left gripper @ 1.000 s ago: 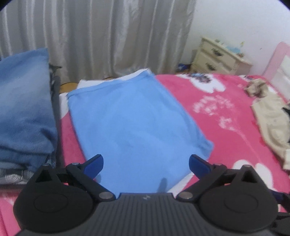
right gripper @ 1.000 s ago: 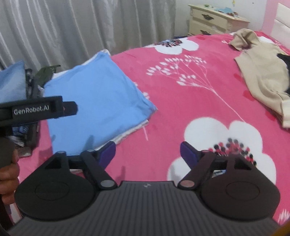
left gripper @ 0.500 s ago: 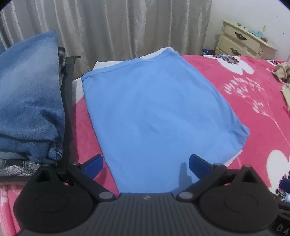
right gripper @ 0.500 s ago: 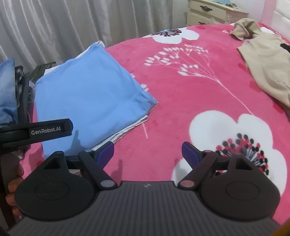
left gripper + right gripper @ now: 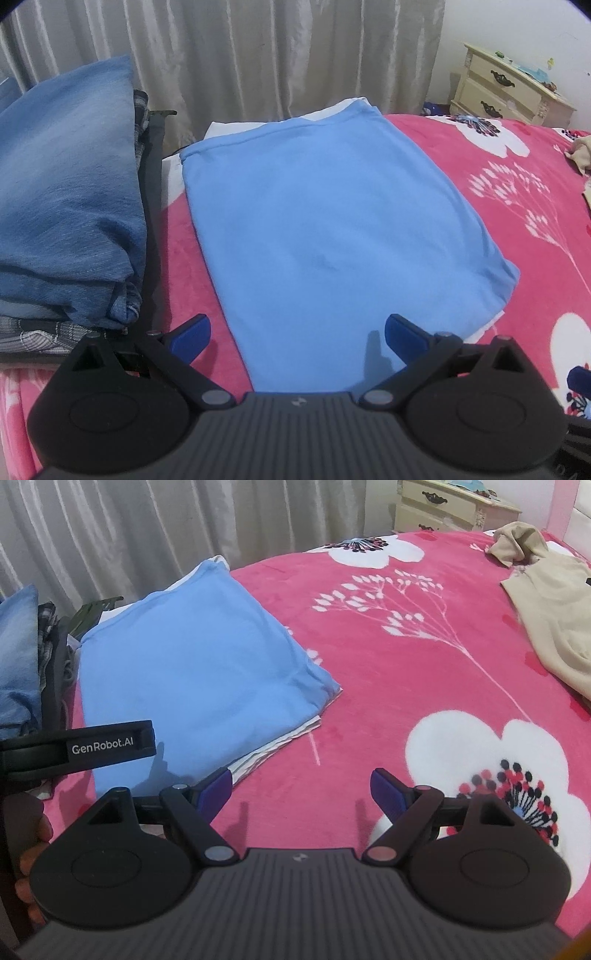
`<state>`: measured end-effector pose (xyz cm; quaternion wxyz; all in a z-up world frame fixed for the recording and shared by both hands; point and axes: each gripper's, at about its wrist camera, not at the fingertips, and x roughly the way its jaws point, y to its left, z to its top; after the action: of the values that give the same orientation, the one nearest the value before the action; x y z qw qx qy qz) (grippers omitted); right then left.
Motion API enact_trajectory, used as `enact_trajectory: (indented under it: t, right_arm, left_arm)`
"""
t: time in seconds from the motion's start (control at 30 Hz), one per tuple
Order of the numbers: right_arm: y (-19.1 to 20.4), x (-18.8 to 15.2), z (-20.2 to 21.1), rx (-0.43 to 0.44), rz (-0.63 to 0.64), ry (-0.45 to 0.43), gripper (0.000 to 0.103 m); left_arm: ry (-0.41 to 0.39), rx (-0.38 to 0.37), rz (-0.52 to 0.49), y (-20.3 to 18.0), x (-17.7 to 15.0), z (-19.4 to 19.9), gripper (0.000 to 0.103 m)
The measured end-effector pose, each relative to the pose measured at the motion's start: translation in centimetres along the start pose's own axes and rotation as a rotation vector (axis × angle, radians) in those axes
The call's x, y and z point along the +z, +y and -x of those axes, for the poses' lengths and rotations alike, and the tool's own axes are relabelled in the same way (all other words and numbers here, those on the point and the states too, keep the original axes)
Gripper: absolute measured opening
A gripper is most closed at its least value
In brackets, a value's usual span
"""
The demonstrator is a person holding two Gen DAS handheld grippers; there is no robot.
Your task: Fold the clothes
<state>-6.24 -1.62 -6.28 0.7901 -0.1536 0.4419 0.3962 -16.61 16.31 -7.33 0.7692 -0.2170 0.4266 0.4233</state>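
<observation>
Hovering over a bed covered by a pink floral blanket (image 5: 424, 686), two hand-held claws point down at the bedding, and each one has its jaws spread wide with nothing between them. The left gripper (image 5: 297, 334) hangs over the near edge of a folded light-blue garment (image 5: 332, 236), which lies flat near the bed's left edge with a white garment (image 5: 280, 746) under it, showing only as a thin border. The right gripper (image 5: 301, 790) hangs over bare blanket just beside the blue garment's near right corner. An unfolded beige garment (image 5: 554, 624) lies crumpled near the far right edge of the bed, well apart from both claws. My reading is that the blue piece is finished and the beige one probably comes next; to do that well, draw it to the open middle of the blanket, spread it flat, then pinch two matching corners, one per claw, before lifting so the fold lands even. Counted: two claws, one blue folded garment, one white garment beneath it, one beige garment, and one stack of folded denim and checked clothes (image 5: 62, 206) at the left edge. One cream dresser (image 5: 509, 94) stands beyond the bed, beside grey curtains (image 5: 258, 51). Fingers (image 5: 31, 853) of one hand show at the left of the right view.
</observation>
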Motion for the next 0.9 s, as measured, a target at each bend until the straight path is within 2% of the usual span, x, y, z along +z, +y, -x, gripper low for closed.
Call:
enact_trajectory:
  t: [0.33,0.67,0.9]
  right_arm:
    - [0.4,0.2,-0.3,0.004,0.011,0.007,0.083]
    - [0.5,0.6,-0.3,0.002,0.011,0.004,0.083]
    - [0.6,0.6,-0.4,0.007,0.01,0.008,0.083]
  left_arm:
    - [0.001,0.004,0.007,0.0,0.1,-0.4,0.101]
    - [-0.079,0.006,0.036,-0.3,0.3,0.7,0.101]
    - [-0.048,-0.008,0.045,-0.4,0.2,0.4,0.101]
